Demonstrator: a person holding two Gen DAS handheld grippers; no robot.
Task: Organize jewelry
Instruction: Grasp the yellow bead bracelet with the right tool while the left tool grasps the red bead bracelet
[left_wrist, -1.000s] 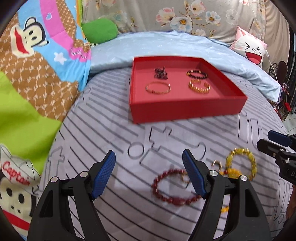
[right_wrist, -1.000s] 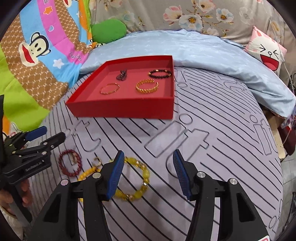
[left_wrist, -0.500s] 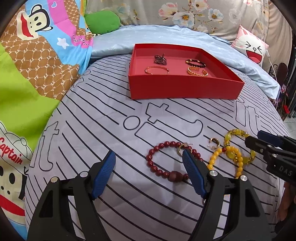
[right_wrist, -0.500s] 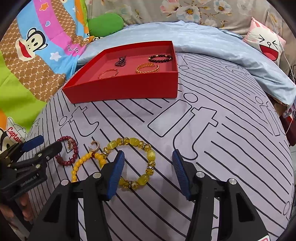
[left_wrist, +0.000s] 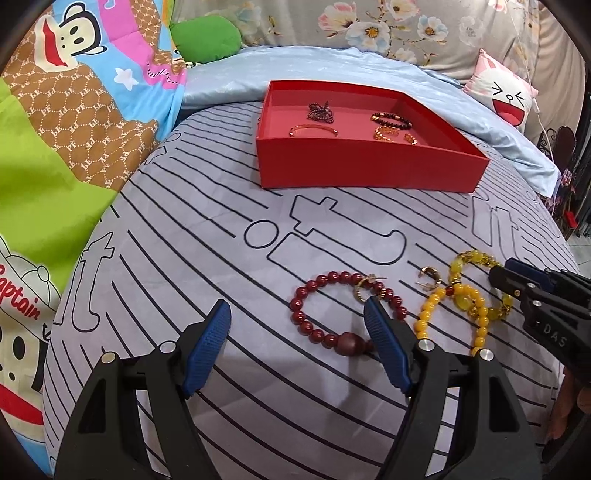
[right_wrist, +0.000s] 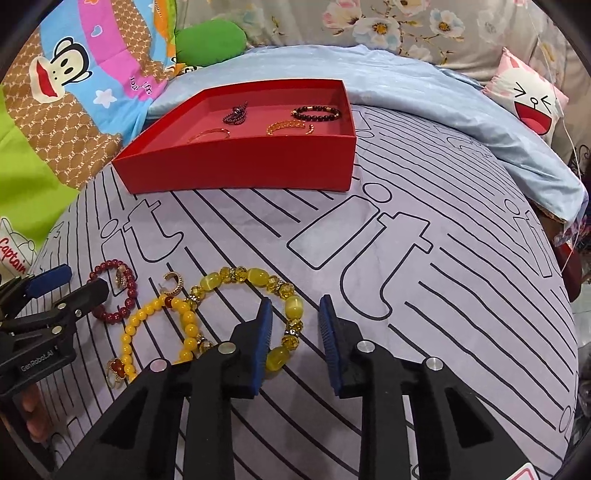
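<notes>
The right gripper (right_wrist: 295, 325) is closing around the yellow bracelet (right_wrist: 255, 295) (its beads lie between the jaws, pads not yet pressing). The left gripper (left_wrist: 297, 332) stands wide open beside the red bracelet (left_wrist: 332, 314). The red tray (left_wrist: 369, 162) sits toward the bedspread's (left_wrist: 221, 258) far edge.

A striped grey bed (right_wrist: 424, 221) carries a red tray (right_wrist: 240, 170) and loose bracelets (right_wrist: 255, 295).

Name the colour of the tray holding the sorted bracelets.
Red tray, clearest in the left wrist view.
</notes>
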